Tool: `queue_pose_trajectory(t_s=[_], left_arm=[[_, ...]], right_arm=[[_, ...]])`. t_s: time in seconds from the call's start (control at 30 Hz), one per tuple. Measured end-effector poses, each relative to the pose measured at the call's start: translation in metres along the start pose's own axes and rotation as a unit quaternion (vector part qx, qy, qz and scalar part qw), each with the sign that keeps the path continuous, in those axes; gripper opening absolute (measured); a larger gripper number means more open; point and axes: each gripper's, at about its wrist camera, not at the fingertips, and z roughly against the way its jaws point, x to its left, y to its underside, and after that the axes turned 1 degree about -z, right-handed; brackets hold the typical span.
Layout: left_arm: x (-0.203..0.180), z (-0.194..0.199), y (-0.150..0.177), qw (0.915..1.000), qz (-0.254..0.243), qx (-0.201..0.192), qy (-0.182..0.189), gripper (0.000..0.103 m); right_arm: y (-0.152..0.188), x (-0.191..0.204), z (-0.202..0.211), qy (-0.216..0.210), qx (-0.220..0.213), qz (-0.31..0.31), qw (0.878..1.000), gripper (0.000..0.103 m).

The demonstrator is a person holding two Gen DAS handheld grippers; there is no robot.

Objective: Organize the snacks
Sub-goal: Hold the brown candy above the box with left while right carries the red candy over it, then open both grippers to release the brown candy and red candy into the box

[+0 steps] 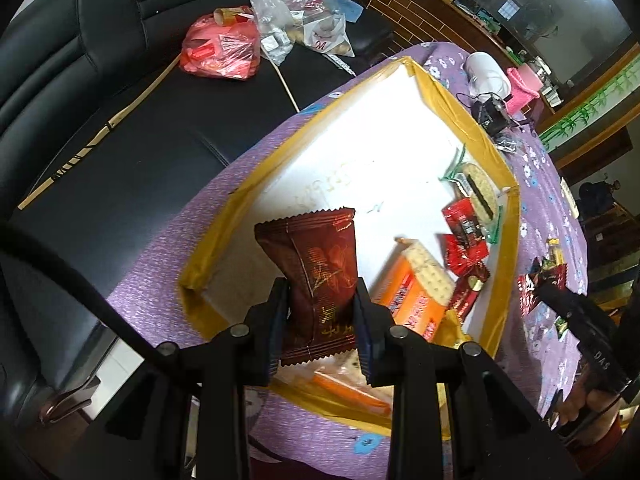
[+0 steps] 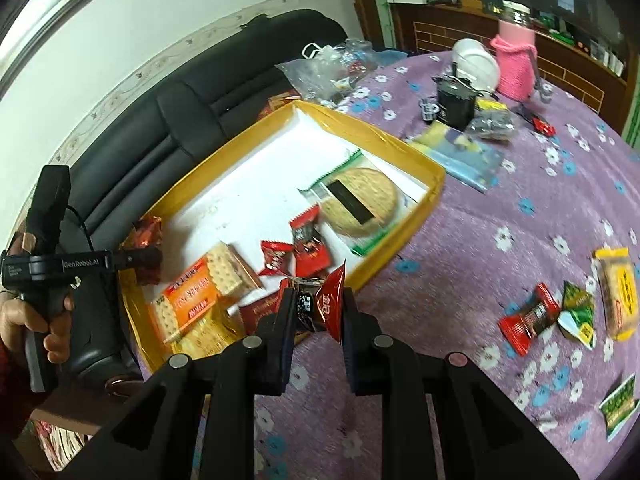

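My left gripper is shut on a dark red-brown snack packet, held above the near corner of a yellow-rimmed white tray. In the right wrist view the same gripper hovers over the tray's left end with that packet. My right gripper is shut on a small red and black candy wrapper just above the tray's near rim. Inside the tray lie an orange cracker pack, red candies and a round biscuit in a clear wrapper.
Loose snacks lie on the purple flowered cloth at the right: a red candy, a green packet, a yellow biscuit pack. A pink bottle, white cup and black device stand at the back. A black sofa holds plastic bags.
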Motion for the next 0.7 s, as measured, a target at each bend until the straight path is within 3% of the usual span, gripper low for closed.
queue_pose_trajectory(t_s=[0.17, 0.3, 0.4, 0.57, 0.7], left_arm=[[-0.008, -0.004, -0.004, 0.9981, -0.056, 0.007, -0.025, 0.032], [-0.016, -0.011, -0.006, 0.9898, -0.134, 0.025, -0.043, 0.032], [-0.02, -0.018, -0.007, 0.9799, -0.189, 0.048, -0.04, 0.032], [-0.026, -0.026, -0.01, 0.9565, -0.278, 0.084, -0.032, 0.032], [-0.033, -0.03, -0.012, 0.9424, -0.318, 0.1, -0.026, 0.032]], right_arm=[[-0.01, 0.01, -0.01, -0.007, 0.004, 0.009, 1.0, 0.019], [-0.018, 0.017, -0.021, -0.013, 0.01, 0.016, 1.0, 0.019], [-0.025, 0.023, -0.03, -0.016, 0.016, 0.023, 0.999, 0.019], [-0.037, 0.034, -0.045, -0.019, 0.024, 0.034, 0.999, 0.018], [-0.05, 0.045, -0.06, -0.022, 0.027, 0.039, 0.999, 0.018]])
